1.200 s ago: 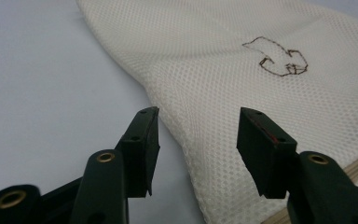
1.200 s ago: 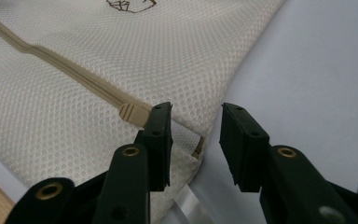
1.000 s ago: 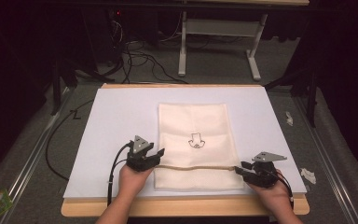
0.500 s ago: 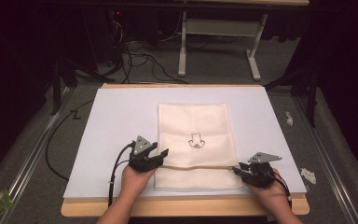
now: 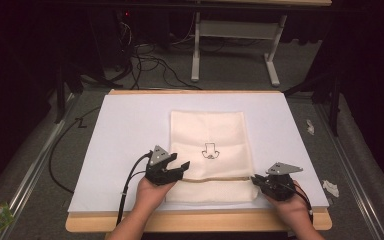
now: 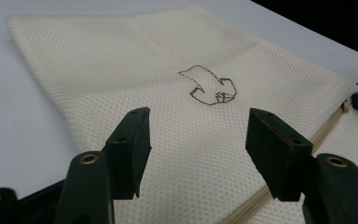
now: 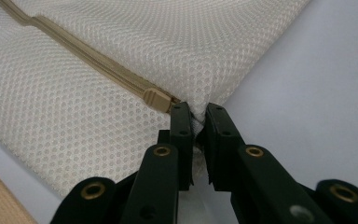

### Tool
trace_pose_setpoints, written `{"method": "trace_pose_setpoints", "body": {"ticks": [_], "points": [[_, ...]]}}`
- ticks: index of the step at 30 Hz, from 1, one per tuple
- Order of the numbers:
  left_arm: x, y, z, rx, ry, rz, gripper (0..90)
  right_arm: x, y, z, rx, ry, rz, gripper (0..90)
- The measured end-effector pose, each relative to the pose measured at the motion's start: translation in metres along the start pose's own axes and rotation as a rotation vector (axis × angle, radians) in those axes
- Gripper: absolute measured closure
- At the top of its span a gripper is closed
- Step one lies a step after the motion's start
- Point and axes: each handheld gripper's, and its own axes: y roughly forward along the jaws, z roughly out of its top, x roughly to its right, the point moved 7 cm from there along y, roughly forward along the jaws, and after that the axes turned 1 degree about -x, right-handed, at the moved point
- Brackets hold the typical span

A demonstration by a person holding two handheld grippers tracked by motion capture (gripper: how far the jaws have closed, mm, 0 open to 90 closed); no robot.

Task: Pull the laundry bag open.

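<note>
A cream mesh bag [image 5: 211, 150] lies flat on the white sheet, with a small brown outline drawing [image 5: 210, 151] in its middle and a tan zipper [image 5: 215, 178] running across its near part. My left gripper [image 5: 179, 167] is open at the bag's left edge; in the left gripper view its jaws stand wide apart over the mesh [image 6: 200, 135], holding nothing. My right gripper [image 5: 256, 181] is shut on the bag's right edge, just by the zipper's end. In the right gripper view the mesh edge [image 7: 196, 122] is pinched between the jaws, beside the zipper pull [image 7: 157, 99].
The white sheet [image 5: 125, 130] covers a wooden board [image 5: 200, 222] whose near edge shows. Black cables [image 5: 130, 185] trail from the left gripper. Crumpled white scraps [image 5: 331, 187] lie off the board at right. A metal table frame [image 5: 230, 45] stands beyond.
My left gripper has let go of the bag's left edge and opened. The right gripper has stayed shut on the right edge, almost still.
</note>
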Motion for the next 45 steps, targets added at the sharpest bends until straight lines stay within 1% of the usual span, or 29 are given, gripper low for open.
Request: {"method": "trace_pose_setpoints", "body": {"ticks": [2, 3, 5, 8, 11, 12, 13, 14, 15, 16, 17, 18, 20, 21, 23, 24, 26, 27, 28, 29, 31, 32, 35, 37, 41, 43, 45], "points": [[0.009, 0.001, 0.0, -0.005, 0.029, 0.0, 40.5, 0.0, -0.001, 0.0, 0.007, -0.004, 0.002, 83.8], [0.014, 0.002, 0.0, -0.004, 0.044, -0.01, 40.5, -0.001, -0.002, 0.001, 0.011, -0.006, -0.001, 83.8], [0.026, 0.005, -0.001, -0.013, 0.064, -0.04, 41.1, -0.002, -0.004, 0.003, 0.023, -0.024, -0.001, 83.8], [0.048, 0.014, -0.007, -0.068, 0.084, -0.108, 41.3, -0.003, -0.008, 0.009, 0.057, -0.039, 0.003, 83.8], [0.076, 0.02, -0.009, -0.074, 0.115, -0.161, 45.6, -0.006, -0.013, 0.012, 0.084, -0.039, 0.02, 83.9], [0.085, 0.022, -0.008, -0.075, 0.119, -0.182, 47.0, -0.007, -0.014, 0.012, 0.088, -0.041, 0.023, 83.9], [0.094, 0.024, -0.007, -0.074, 0.107, -0.215, 48.6, -0.008, -0.015, 0.012, 0.091, -0.046, 0.026, 83.9], [0.102, 0.028, -0.007, -0.087, 0.092, -0.255, 51.1, -0.008, -0.015, 0.012, 0.092, -0.047, 0.031, 83.9], [0.109, 0.032, -0.007, -0.097, 0.077, -0.285, 52.5, -0.008, -0.016, 0.013, 0.094, -0.045, 0.036, 83.8], [0.115, 0.036, -0.007, -0.103, 0.069, -0.3, 53.8, -0.008, -0.016, 0.014, 0.101, -0.047, 0.038, 83.8], [0.115, 0.036, -0.007, -0.103, 0.069, -0.3, 55.7, -0.009, -0.017, 0.014, 0.104, -0.047, 0.04, 83.9], [0.126, 0.044, -0.007, -0.101, 0.075, -0.31, 57.0, -0.009, -0.018, 0.014, 0.109, -0.047, 0.043, 83.8], [0.133, 0.051, -0.007, -0.1, 0.088, -0.307, 59.9, -0.011, -0.019, 0.015, 0.115, -0.048, 0.048, 83.9], [0.136, 0.055, -0.007, -0.106, 0.088, -0.305, 60.4, -0.011, -0.019, 0.015, 0.115, -0.047, 0.048, 84.0], [0.139, 0.063, -0.005, -0.111, 0.098, -0.281, 61.1, -0.011, -0.018, 0.016, 0.12, -0.048, 0.051, 84.1], [0.14, 0.067, -0.004, -0.11, 0.099, -0.262, 61.6, -0.011, -0.017, 0.017, 0.122, -0.047, 0.051, 84.2], [0.141, 0.074, -0.002, -0.11, 0.078, -0.248, 62.9, -0.012, -0.018, 0.017, 0.121, -0.041, 0.048, 84.5], [0.141, 0.074, -0.002, -0.11, 0.078, -0.248, 63.7, -0.012, -0.018, 0.017, 0.125, -0.041, 0.048, 84.6], [0.142, 0.08, -0.001, -0.107, 0.073, -0.24, 64.2, -0.013, -0.018, 0.017, 0.126, -0.041, 0.051, 84.7], [0.143, 0.082, 0.0, -0.103, 0.079, -0.233, 65.7, -0.013, -0.019, 0.017, 0.127, -0.043, 0.051, 84.7], [0.145, 0.086, 0.002, -0.098, 0.072, -0.226, 67.6, -0.013, -0.019, 0.017, 0.131, -0.04, 0.054, 84.8], [0.146, 0.087, 0.003, -0.098, 0.068, -0.232, 68.2, -0.013, -0.019, 0.017, 0.132, -0.037, 0.056, 84.8], [0.148, 0.091, 0.003, -0.103, 0.071, -0.232, 70.7, -0.013, -0.02, 0.017, 0.135, -0.034, 0.062, 84.8], [0.149, 0.094, 0.003, -0.098, 0.077, -0.222, 74.1, -0.013, -0.02, 0.018, 0.137, -0.036, 0.064, 84.8], [0.149, 0.096, 0.005, -0.092, 0.054, -0.219, 83.2, -0.013, -0.02, 0.017, 0.138, -0.039, 0.067, 84.8], [0.149, 0.097, 0.006, -0.086, 0.056, -0.228, 85.4, -0.013, -0.02, 0.017, 0.141, -0.038, 0.066, 84.7], [0.15, 0.097, 0.005, -0.084, 0.072, -0.217, 86.9, -0.013, -0.02, 0.018, 0.14, -0.045, 0.064, 84.7]]}}
